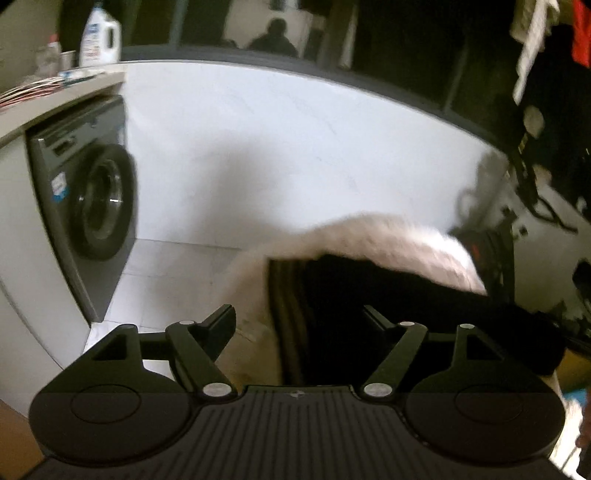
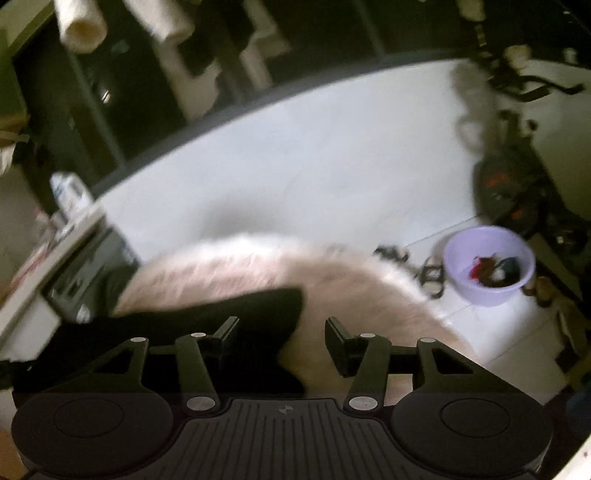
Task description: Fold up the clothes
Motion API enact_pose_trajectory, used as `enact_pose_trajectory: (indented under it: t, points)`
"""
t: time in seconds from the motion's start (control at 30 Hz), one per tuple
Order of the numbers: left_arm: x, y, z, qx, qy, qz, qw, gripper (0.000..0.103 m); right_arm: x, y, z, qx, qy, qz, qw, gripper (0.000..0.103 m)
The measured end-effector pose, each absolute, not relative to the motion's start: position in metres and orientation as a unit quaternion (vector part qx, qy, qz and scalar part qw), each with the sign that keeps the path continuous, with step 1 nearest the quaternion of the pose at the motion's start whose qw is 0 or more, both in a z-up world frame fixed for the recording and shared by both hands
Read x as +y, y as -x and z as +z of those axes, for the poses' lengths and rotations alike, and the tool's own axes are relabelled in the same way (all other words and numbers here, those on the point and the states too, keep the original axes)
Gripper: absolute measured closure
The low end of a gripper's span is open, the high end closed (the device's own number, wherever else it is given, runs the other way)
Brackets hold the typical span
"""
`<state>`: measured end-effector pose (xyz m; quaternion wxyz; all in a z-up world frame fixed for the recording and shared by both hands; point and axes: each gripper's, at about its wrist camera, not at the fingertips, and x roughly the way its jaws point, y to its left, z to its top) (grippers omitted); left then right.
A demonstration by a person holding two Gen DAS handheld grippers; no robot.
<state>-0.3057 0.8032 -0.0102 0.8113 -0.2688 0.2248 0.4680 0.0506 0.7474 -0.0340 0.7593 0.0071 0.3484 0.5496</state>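
Note:
A black garment (image 1: 369, 295) lies on a fluffy pale rug (image 1: 388, 236), its ribbed striped edge (image 1: 288, 314) turned toward the left. My left gripper (image 1: 299, 317) hovers just over that edge, open wide, its pads not touching the cloth. In the right wrist view the same black garment (image 2: 221, 317) stretches off to the left across the rug (image 2: 258, 258). My right gripper (image 2: 282, 330) is open above the garment's right end. Its left finger is over black cloth and its right finger over bare rug. Both views are motion-blurred.
A front-loading washing machine (image 1: 92, 206) stands at the left under a counter with a detergent bottle (image 1: 99, 33). A lilac basin (image 2: 487, 266) holding clothes sits on the tiled floor to the right, with sandals (image 2: 432, 277) beside it. A dark bag (image 2: 506, 184) leans by the white wall.

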Motion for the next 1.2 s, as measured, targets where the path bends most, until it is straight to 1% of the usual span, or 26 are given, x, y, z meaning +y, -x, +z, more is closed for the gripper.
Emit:
enact_pose_trajectory:
  t: [0.1, 0.17, 0.2, 0.23, 0.3, 0.37, 0.43, 0.5, 0.6, 0.7, 0.77, 0.87, 0.93, 0.97, 1.03, 1.1, 1.2]
  points:
    - [0.800, 0.317, 0.002, 0.192, 0.272, 0.492, 0.804, 0.029, 0.737, -0.050, -0.023, 0.323, -0.011, 0.545, 0.773, 0.055]
    - [0.793, 0.312, 0.010, 0.187, 0.262, 0.482, 0.815, 0.029, 0.736, -0.045, -0.019, 0.314, -0.001, 0.559, 0.768, 0.055]
    - [0.789, 0.308, 0.013, 0.186, 0.255, 0.474, 0.822, 0.028, 0.738, -0.043, -0.019, 0.311, 0.009, 0.565, 0.764, 0.054]
    - [0.785, 0.301, 0.015, 0.192, 0.247, 0.461, 0.831, 0.025, 0.741, -0.041, -0.020, 0.309, 0.020, 0.569, 0.762, 0.050]
    - [0.777, 0.285, 0.015, 0.224, 0.225, 0.440, 0.840, 0.013, 0.746, -0.036, -0.027, 0.313, 0.044, 0.564, 0.763, 0.045]
    - [0.773, 0.271, 0.008, 0.258, 0.205, 0.449, 0.830, 0.013, 0.751, -0.033, -0.035, 0.322, 0.065, 0.554, 0.765, 0.042]
    - [0.776, 0.264, -0.003, 0.280, 0.211, 0.468, 0.811, 0.013, 0.754, -0.029, -0.043, 0.331, 0.059, 0.551, 0.763, 0.038]
    - [0.779, 0.267, -0.012, 0.270, 0.236, 0.471, 0.806, 0.012, 0.756, -0.027, -0.046, 0.333, 0.059, 0.547, 0.765, 0.033]
    - [0.782, 0.271, -0.015, 0.263, 0.250, 0.475, 0.801, 0.009, 0.758, -0.025, -0.046, 0.335, 0.060, 0.547, 0.765, 0.033]
    - [0.775, 0.273, -0.008, 0.265, 0.240, 0.490, 0.795, 0.009, 0.751, -0.027, -0.040, 0.338, 0.050, 0.547, 0.764, 0.033]
    - [0.766, 0.274, 0.000, 0.263, 0.225, 0.504, 0.791, 0.009, 0.742, -0.027, -0.032, 0.338, 0.030, 0.550, 0.763, 0.027]
    - [0.746, 0.272, 0.013, 0.255, 0.206, 0.512, 0.794, 0.007, 0.723, -0.029, -0.019, 0.332, 0.006, 0.560, 0.759, 0.025]
    - [0.733, 0.272, 0.020, 0.250, 0.204, 0.510, 0.798, 0.004, 0.710, -0.031, -0.010, 0.325, 0.004, 0.562, 0.761, 0.017]
    - [0.725, 0.271, 0.023, 0.250, 0.206, 0.508, 0.798, 0.002, 0.703, -0.031, -0.005, 0.321, 0.004, 0.563, 0.762, 0.015]
    - [0.709, 0.269, 0.026, 0.253, 0.208, 0.511, 0.795, 0.001, 0.688, -0.029, 0.004, 0.314, 0.015, 0.564, 0.764, 0.004]
    - [0.693, 0.266, 0.029, 0.259, 0.211, 0.520, 0.786, 0.001, 0.672, -0.025, 0.012, 0.309, 0.031, 0.566, 0.764, 0.002]
    - [0.667, 0.262, 0.029, 0.265, 0.220, 0.527, 0.777, 0.001, 0.644, -0.020, 0.022, 0.306, 0.048, 0.561, 0.768, 0.001]
